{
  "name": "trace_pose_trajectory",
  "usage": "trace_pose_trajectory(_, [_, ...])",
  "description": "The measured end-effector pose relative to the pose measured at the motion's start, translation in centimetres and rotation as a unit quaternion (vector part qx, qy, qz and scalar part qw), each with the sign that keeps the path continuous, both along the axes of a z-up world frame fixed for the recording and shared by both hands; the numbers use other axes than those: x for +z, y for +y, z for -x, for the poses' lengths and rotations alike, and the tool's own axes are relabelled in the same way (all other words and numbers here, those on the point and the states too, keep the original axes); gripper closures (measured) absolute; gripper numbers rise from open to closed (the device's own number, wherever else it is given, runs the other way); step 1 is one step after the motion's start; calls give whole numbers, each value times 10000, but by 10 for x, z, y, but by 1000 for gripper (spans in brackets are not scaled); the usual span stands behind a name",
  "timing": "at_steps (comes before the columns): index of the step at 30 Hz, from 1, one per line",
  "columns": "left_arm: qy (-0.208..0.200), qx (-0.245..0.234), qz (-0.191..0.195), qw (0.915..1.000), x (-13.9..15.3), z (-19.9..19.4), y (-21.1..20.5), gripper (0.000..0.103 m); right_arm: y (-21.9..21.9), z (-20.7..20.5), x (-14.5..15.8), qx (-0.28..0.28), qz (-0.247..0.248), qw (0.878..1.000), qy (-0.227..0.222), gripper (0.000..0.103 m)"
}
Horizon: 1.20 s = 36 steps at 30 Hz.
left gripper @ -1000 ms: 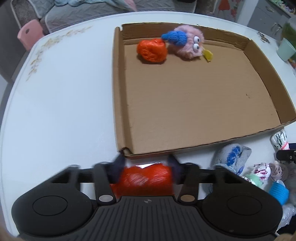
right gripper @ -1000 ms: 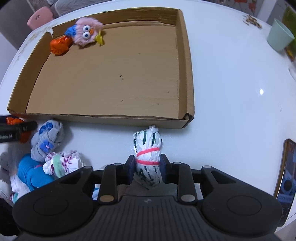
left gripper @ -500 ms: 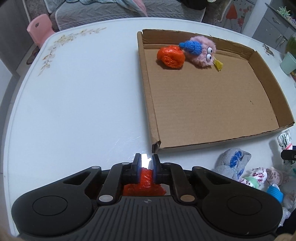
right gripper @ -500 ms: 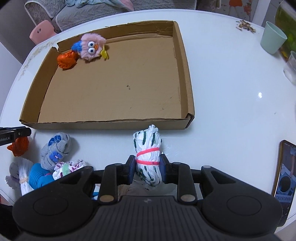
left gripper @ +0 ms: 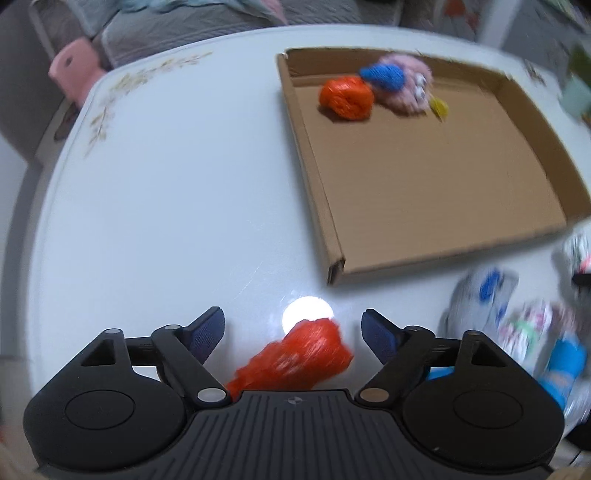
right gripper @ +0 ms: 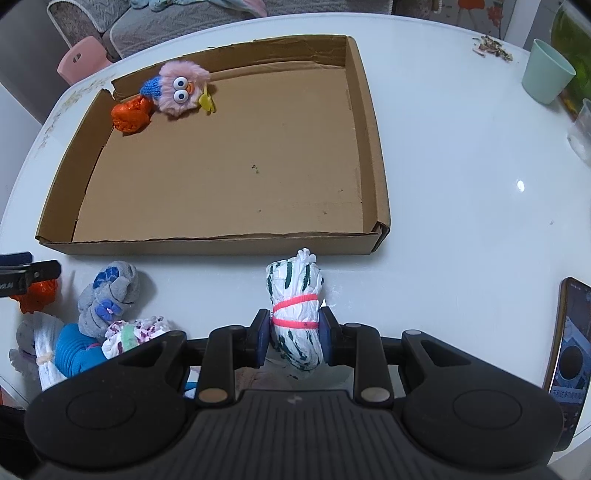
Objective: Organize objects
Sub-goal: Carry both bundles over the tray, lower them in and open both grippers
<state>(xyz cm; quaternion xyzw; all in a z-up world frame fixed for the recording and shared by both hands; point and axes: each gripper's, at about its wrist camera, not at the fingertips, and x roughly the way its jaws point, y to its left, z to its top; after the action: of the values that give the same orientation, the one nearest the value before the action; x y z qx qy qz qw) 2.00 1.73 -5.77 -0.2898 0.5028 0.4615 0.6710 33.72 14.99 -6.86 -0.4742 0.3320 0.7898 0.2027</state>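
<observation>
Orange bundle [left gripper: 295,358] loose between left gripper [left gripper: 293,328] jaws, just sprung wide: grip lost, regrasp needed. Right gripper [right gripper: 294,338] clamps white bundle [right gripper: 295,310].

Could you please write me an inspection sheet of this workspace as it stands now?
Surface: white table, floral print at its far left edge.
Job's things: cardboard tray holds an orange bundle and a pink plush in its far corner. White-green bundle and second orange bundle are outside it.
Clutter: sock pile near the tray's front; green cup, phone, crumbs.
Grippers: left hand-held gripper open, jaws have just been opening, second orange bundle loose between them; right hand-held gripper shut on the white-green bundle.
Cables: nothing seen.
Surroundings: grey sofa, pink stool.
</observation>
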Motion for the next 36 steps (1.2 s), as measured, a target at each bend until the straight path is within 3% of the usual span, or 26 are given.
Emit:
trace_pose_trajectory(3, [255, -173, 127, 9994, -2, 3, -4, 17, 0, 2, -2, 20, 10, 10000, -43, 78])
trace_pose_trajectory(10, [133, 245, 531, 9982, -23, 19, -1, 19, -3, 3, -2, 42, 15, 10000, -45, 78])
trace_pose_trajectory(12, [32, 344, 590, 9977, -22, 21, 1, 27, -3, 2, -3, 35, 23, 10000, -42, 78])
trace_pose_trajectory(14, [-14, 379, 549, 9978, -18, 21, 1, 51, -2, -1, -1, 42, 27, 10000, -39, 78])
trace_pose_trajectory(18, [-24, 464, 541, 9975, -12, 22, 2, 60, -2, -1, 2, 61, -9, 10000, 29, 78])
trace_pose_trajectory(24, [-192, 595, 341, 9975, 19, 21, 3, 61, 3, -12, 14, -53, -22, 9996, 275, 78])
trace_pose_trajectory(28, [-692, 709, -43, 9951, 59, 19, 5, 61, 8, -24, 30, -196, -52, 9978, 632, 78])
trace_pose_trajectory(36, [-1435, 558, -575, 9864, 107, -46, 45, 61, 36, -38, 71, -603, -260, 9885, 1361, 78])
